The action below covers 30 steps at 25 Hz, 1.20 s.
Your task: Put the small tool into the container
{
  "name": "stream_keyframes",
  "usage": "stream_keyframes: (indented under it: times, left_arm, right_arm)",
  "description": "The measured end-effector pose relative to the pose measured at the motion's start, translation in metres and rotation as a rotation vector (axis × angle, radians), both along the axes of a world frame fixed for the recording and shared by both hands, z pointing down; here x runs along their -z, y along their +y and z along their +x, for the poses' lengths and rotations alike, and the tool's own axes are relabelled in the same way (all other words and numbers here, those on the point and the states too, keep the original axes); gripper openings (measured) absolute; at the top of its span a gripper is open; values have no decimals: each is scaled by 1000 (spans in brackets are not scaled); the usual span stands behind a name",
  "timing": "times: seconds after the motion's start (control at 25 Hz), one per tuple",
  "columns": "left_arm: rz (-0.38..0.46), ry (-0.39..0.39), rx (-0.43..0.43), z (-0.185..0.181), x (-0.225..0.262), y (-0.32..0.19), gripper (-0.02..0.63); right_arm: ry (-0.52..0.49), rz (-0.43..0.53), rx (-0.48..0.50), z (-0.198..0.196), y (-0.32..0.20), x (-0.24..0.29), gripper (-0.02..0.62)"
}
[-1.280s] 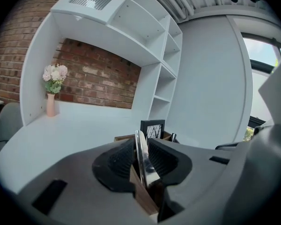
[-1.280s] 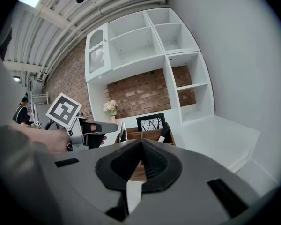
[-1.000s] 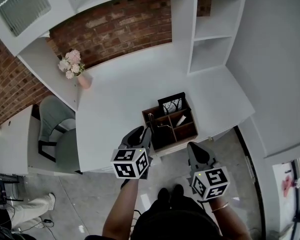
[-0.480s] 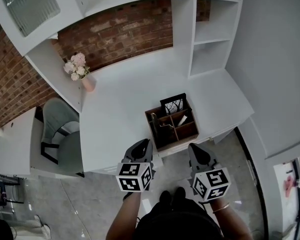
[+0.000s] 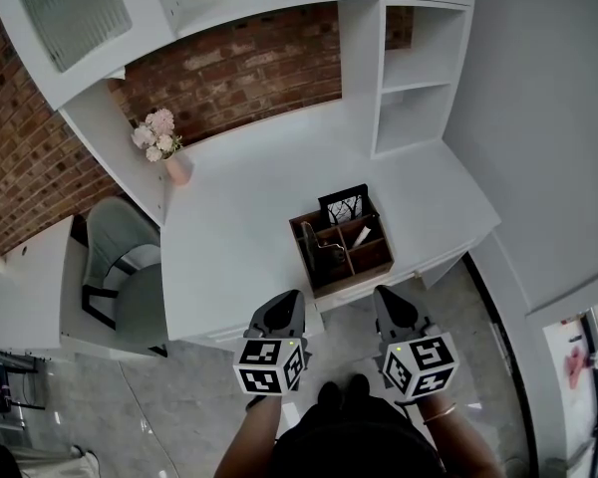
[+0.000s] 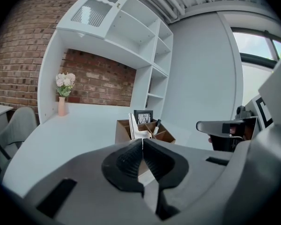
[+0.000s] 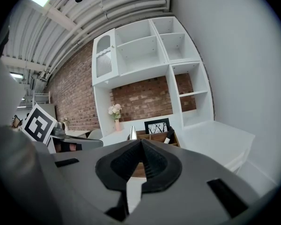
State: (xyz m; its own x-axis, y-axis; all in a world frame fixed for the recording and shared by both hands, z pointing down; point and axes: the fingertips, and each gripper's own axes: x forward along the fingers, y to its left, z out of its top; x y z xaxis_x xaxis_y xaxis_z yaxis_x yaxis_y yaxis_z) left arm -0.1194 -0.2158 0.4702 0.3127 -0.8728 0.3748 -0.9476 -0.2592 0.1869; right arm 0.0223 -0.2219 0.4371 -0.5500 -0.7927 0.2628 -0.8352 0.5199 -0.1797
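3 cameras: 1 overhead, 2 low
The head view looks steeply down on the desk (image 5: 239,237); both gripper views face forward from its front edge, and all 3 share the wooden box (image 6: 122,129).

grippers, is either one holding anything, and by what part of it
Nothing is held. The left gripper and the right gripper each have their jaws shut together with nothing between them.

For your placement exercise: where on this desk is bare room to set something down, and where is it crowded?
Bare: the desk between the pink vase and the wooden organizer, and right of it, toward the shelves. Crowded: the organizer's compartments.
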Motion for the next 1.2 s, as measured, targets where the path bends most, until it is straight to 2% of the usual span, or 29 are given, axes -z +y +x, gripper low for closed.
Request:
stream_keyframes:
  times: [1.2]
  left_arm:
    - [32,14,-15,10,17,25,14]
  right_arm:
    - [14,5,33,4,30,5,3]
